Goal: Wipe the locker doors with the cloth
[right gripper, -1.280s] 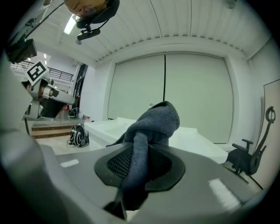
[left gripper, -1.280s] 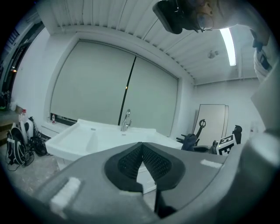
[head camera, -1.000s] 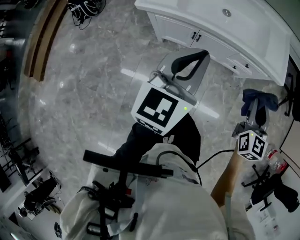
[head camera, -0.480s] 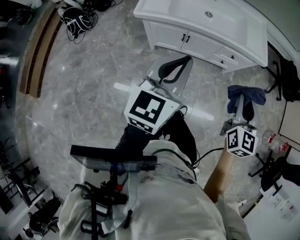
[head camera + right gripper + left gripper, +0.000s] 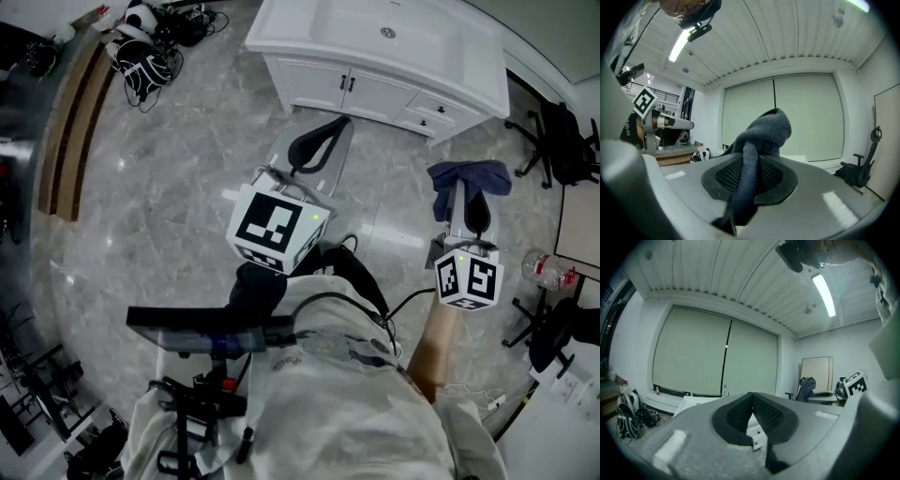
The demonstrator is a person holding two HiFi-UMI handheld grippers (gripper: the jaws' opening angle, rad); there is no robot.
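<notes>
Right of frame, right gripper (image 5: 469,208): jaws closing, pinching dark blue cloth (image 5: 467,174)
Centre frame, left gripper (image 5: 751,404): jaws together, nothing between

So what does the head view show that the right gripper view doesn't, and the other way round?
Only the head view shows the marble floor, a plastic bottle and the right gripper's own marker cube. Only the right gripper view shows the ceiling light, the window blinds and, close up, the right gripper's jaws closing with the cloth pinched between them. Both show that blue cloth and the left gripper's marker cube.
</notes>
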